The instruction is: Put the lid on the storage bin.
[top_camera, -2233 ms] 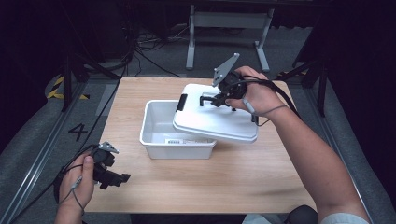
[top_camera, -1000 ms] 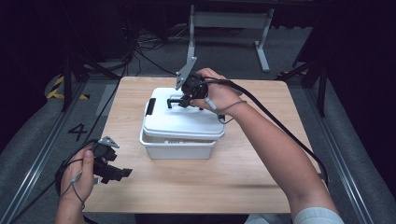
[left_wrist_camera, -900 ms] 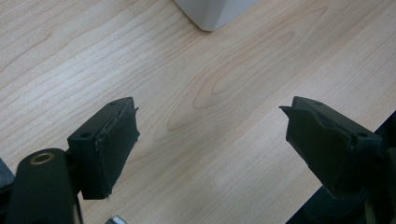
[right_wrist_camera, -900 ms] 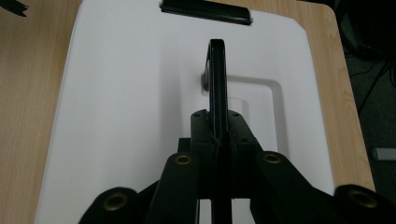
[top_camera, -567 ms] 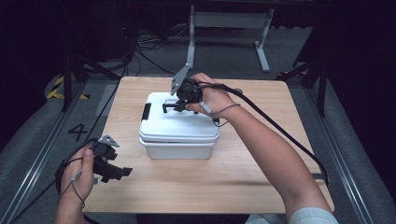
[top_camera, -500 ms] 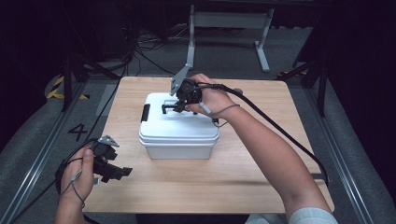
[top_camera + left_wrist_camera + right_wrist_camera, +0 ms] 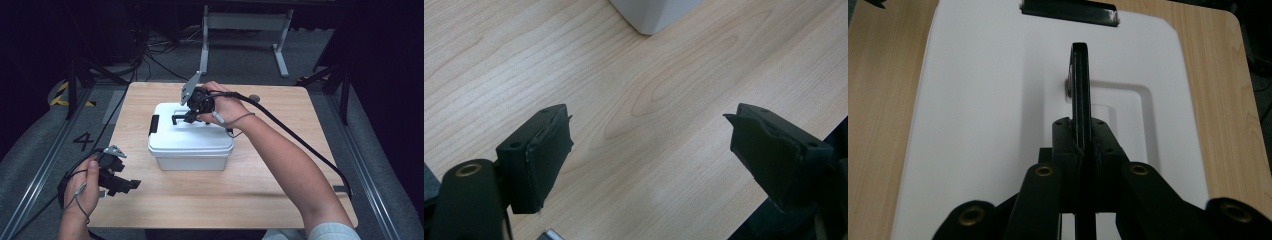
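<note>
A white plastic box (image 7: 190, 156) stands at the middle of the wooden table, with its white lid (image 7: 185, 137) lying flat on top. The lid (image 7: 988, 100) has a black carry handle (image 7: 1081, 95) standing upright and a black latch (image 7: 1069, 11) at its far end. My right gripper (image 7: 186, 118) is above the lid, shut on the handle (image 7: 178, 118). Over the table's near left corner, my left gripper (image 7: 122, 185) is held open with nothing between its fingers (image 7: 536, 157). A corner of the box (image 7: 655, 14) lies beyond them.
Another black latch (image 7: 153, 125) sits on the lid's left end. The wooden table (image 7: 280, 180) has bare surface to the right and in front of the box. A metal stand (image 7: 245, 25) and cables are on the floor behind the table.
My right gripper carried the lid by its handle from the right leftward and set it flat onto the box. The left gripper stayed in place.
</note>
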The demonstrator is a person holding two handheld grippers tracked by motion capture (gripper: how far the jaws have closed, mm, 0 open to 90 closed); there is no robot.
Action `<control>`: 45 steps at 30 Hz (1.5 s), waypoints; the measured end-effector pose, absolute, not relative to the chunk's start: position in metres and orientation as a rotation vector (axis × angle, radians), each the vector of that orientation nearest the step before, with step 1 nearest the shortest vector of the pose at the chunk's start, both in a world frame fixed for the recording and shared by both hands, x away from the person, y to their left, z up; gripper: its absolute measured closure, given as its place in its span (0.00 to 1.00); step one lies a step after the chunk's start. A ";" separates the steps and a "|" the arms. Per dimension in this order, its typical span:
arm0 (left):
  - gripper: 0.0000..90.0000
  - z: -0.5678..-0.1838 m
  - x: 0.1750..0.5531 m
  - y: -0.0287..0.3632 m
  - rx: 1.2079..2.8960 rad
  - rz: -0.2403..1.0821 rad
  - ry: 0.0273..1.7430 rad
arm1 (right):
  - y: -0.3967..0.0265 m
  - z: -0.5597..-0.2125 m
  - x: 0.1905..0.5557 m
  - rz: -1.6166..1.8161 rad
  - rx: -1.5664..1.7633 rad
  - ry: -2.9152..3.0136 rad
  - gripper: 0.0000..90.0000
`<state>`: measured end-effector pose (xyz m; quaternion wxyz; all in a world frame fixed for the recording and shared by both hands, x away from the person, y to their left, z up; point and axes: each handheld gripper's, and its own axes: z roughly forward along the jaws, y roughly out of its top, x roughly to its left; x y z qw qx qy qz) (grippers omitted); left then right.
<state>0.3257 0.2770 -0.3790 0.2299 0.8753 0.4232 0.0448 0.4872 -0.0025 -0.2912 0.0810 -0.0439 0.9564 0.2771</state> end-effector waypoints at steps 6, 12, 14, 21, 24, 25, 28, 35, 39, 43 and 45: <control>0.19 -0.380 0.325 0.276 2.405 0.108 1.173 | -0.004 -0.297 0.487 0.812 -0.123 2.873 0.94; 0.19 -0.380 0.326 0.277 2.410 0.112 1.168 | -0.008 -0.301 0.488 0.832 -0.107 2.875 0.94; 0.19 -0.380 0.326 0.277 2.409 0.111 1.168 | -0.008 -0.301 0.487 0.832 -0.113 2.870 0.94; 0.19 -0.380 0.325 0.277 2.404 0.104 1.171 | -0.008 -0.302 0.480 0.825 -0.108 2.873 0.92; 0.19 -0.380 0.326 0.277 2.407 0.108 1.170 | -0.007 -0.303 0.477 0.814 -0.096 2.890 0.87; 0.19 -0.380 0.326 0.277 2.407 0.108 1.170 | -0.007 -0.303 0.477 0.814 -0.096 2.890 0.87; 0.19 -0.380 0.327 0.276 2.408 0.111 1.168 | -0.010 -0.298 0.475 0.845 -0.071 2.871 0.79; 0.19 -0.381 0.328 0.276 2.404 0.107 1.174 | -0.020 -0.282 0.468 0.927 -0.065 2.845 0.70; 0.19 -0.380 0.329 0.276 2.411 0.109 1.163 | -0.029 -0.273 0.465 0.965 -0.033 2.826 0.68; 0.19 -0.380 0.330 0.276 2.407 0.104 1.165 | -0.046 -0.266 0.465 0.968 0.038 2.791 0.66; 0.19 -0.380 0.331 0.276 2.406 0.108 1.169 | -0.051 -0.264 0.465 0.969 0.044 2.781 0.65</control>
